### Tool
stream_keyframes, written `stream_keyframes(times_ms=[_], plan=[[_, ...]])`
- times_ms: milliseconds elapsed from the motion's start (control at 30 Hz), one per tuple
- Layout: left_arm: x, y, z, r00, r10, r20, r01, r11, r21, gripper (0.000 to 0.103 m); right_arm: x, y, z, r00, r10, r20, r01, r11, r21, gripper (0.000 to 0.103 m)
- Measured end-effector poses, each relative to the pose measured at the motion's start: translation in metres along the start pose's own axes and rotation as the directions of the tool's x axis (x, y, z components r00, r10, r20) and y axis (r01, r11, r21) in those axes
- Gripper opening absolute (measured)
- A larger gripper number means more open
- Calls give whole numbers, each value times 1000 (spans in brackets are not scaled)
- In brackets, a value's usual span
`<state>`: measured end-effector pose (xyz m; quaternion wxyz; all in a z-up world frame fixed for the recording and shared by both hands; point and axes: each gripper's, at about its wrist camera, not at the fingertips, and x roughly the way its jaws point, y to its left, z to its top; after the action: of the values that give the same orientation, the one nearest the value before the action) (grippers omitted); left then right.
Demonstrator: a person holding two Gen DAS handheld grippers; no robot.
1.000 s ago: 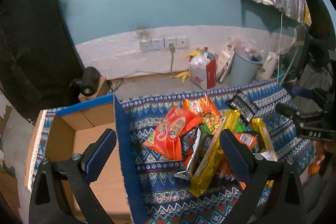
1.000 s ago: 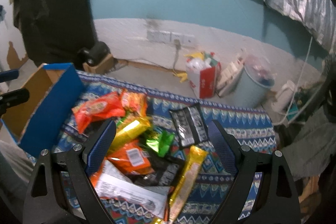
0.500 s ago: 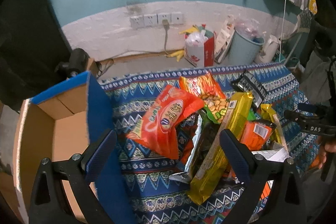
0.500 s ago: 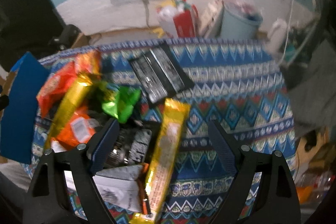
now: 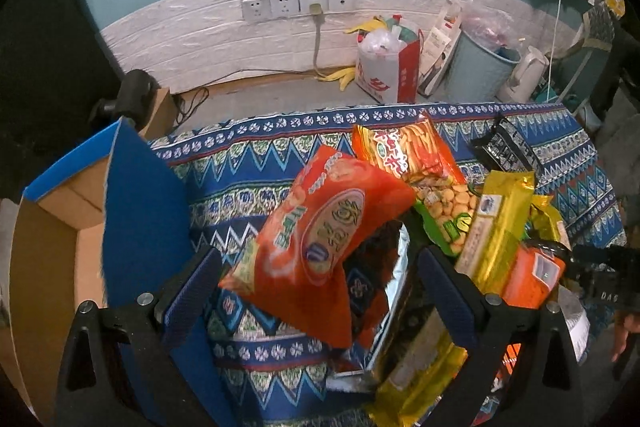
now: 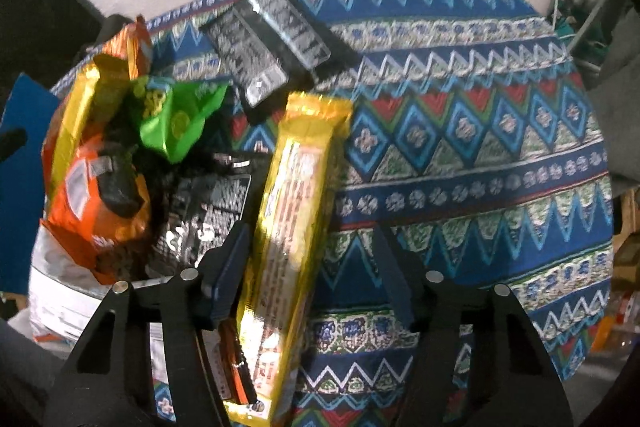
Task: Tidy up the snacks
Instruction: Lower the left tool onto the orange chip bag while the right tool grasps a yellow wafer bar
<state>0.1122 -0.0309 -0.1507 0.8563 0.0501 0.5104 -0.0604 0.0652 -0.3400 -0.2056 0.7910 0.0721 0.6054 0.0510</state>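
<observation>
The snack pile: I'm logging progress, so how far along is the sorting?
Nothing looks done: the cardboard box shows no snacks. In hand: the right gripper, open, straddles the long gold packet; the left gripper, open, frames the orange bag. The whole pile remains.

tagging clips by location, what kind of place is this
Probably a lived-in room at home, not a lab: a patterned tablecloth under snack packets, wall sockets with a trailing cable, and an overfull bin on the floor.
</observation>
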Motion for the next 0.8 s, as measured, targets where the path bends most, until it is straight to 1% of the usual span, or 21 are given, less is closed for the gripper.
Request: stream_keyframes(times_ms=[33, 67, 100, 133, 300, 367, 533, 667, 733, 800], plan=[[3, -1, 2, 1000, 4, -2, -4, 1000, 4, 100, 4, 0, -1, 1000, 2, -5, -2, 1000, -2, 60], [6, -1, 5, 1000, 3, -3, -3, 1000, 9, 100, 7, 0, -2, 1000, 3, -9, -3, 1000, -5, 55], [8, -2, 7, 1000, 0, -5, 0, 1000, 12, 100, 10, -1, -2, 1000, 7, -14, -7, 1000, -10, 46], [10, -2, 9, 1000, -2, -7, 2, 1000, 16, 100, 13, -1, -2, 1000, 9, -19, -9, 1000, -18, 41], [24, -5, 18, 1000, 3, -29, -1, 999, 45, 100, 22, 8, 5, 999, -41, 7, 42, 996, -83, 34], [30, -5, 20, 999, 8, -39, -6, 999, 51, 100, 24, 8, 11, 998, -65, 18, 66, 994, -91, 34], [43, -2, 22, 998, 5, -69, -2, 999, 46, 100, 26, 7, 30, 995, -82, 49, 86, 992, -87, 34], [55, -2, 22, 995, 6, -102, 0, 999, 50, 100, 23, -5, 41, 996, -64, 57, 66, 997, -38, 34], [61, -1, 21, 993, 9, -114, -4, 999, 48, 100, 19, -18, 36, 998, -41, 51, 41, 999, 0, 35], [67, -1, 20, 991, 3, -130, 3, 999, 44, 100, 17, -19, 31, 999, -27, 38, 26, 1000, 16, 40]])
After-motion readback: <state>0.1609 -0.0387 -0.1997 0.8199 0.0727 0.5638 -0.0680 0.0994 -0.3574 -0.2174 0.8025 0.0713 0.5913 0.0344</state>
